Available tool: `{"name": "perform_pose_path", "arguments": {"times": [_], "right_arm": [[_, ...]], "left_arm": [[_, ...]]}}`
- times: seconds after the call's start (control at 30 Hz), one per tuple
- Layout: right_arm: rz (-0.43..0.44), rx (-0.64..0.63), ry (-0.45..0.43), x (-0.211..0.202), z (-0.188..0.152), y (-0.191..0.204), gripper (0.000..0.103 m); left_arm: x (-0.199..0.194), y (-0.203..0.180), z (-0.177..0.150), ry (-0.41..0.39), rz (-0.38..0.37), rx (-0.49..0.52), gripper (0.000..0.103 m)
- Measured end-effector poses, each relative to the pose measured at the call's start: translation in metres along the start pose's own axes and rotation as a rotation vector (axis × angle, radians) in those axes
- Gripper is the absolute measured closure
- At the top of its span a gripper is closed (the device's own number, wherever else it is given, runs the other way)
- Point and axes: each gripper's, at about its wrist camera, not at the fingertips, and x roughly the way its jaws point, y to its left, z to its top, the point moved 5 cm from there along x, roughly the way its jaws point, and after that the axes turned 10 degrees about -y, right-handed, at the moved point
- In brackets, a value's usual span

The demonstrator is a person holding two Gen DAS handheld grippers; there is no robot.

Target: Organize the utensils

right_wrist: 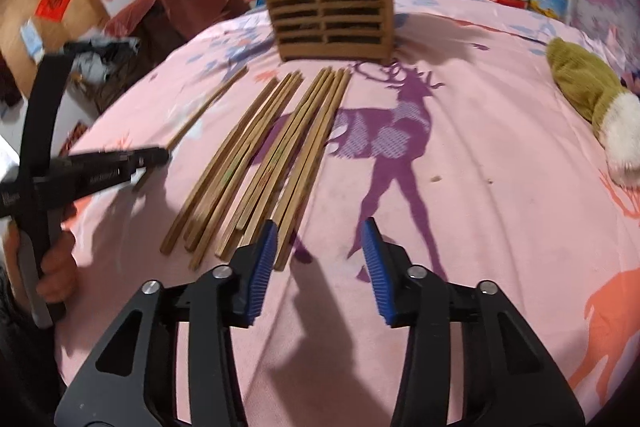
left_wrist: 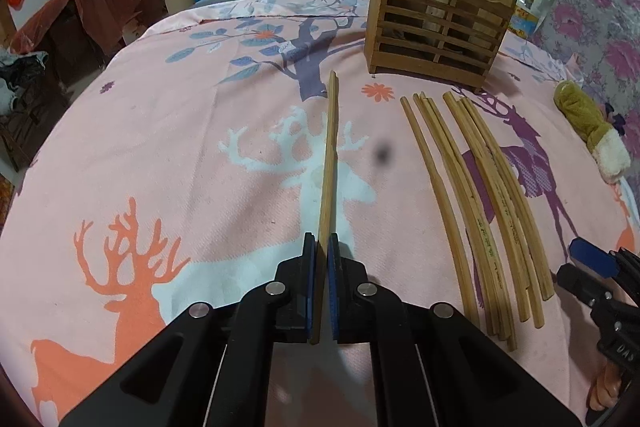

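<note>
Over on your left, the left gripper (left_wrist: 322,247) is clamped tight, its blue pads (left_wrist: 310,283) pressing on the near end of a single chopstick (left_wrist: 329,155) that runs away from you across the pink deer-print cloth (left_wrist: 160,155), pointing towards the wooden holder (left_wrist: 436,27). In the right wrist view you can see your hand (right_wrist: 56,267) wrapped round that gripper's handle at the left edge. Moving right, the loose chopsticks (right_wrist: 264,155) lie side by side in a bundle on the cloth, well apart from the held one, their far tips just short of the slatted holder, which stands upright at the far side of the cloth. Next, your right gripper (right_wrist: 320,231) hovers with its jaws partly apart and nothing between them; its left pad sits just beside the near ends of the bundle. Far right, an olive plush toy (right_wrist: 588,95) with a white end lies near the cloth's edge.
</note>
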Motion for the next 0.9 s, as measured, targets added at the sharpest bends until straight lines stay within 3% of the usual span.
{"name": "perform_pose_path", "arguments": {"times": [0.43, 0.47, 0.53, 0.57, 0.63, 0.9], "right_arm": [[0.01, -0.09, 0.025, 0.004, -0.008, 0.019, 0.066], [0.008, -0.085, 0.029, 0.006, -0.008, 0.017, 0.068], [-0.023, -0.073, 0.026, 0.007, -0.007, 0.012, 0.089], [-0.051, -0.056, 0.023, 0.007, -0.005, 0.005, 0.092], [-0.088, -0.018, 0.012, 0.005, -0.002, -0.007, 0.09], [-0.049, 0.004, -0.011, 0.001, 0.001, -0.008, 0.086]], "left_arm": [[0.0, -0.003, 0.0, -0.008, 0.02, 0.02, 0.096], [0.0, -0.003, 0.0, -0.009, 0.023, 0.024, 0.095], [0.0, -0.003, 0.0, -0.009, 0.025, 0.029, 0.095], [-0.001, -0.003, -0.001, -0.01, 0.027, 0.032, 0.095], [-0.001, -0.004, -0.001, -0.01, 0.029, 0.033, 0.095], [-0.003, -0.001, -0.002, -0.004, 0.018, 0.017, 0.095]]}}
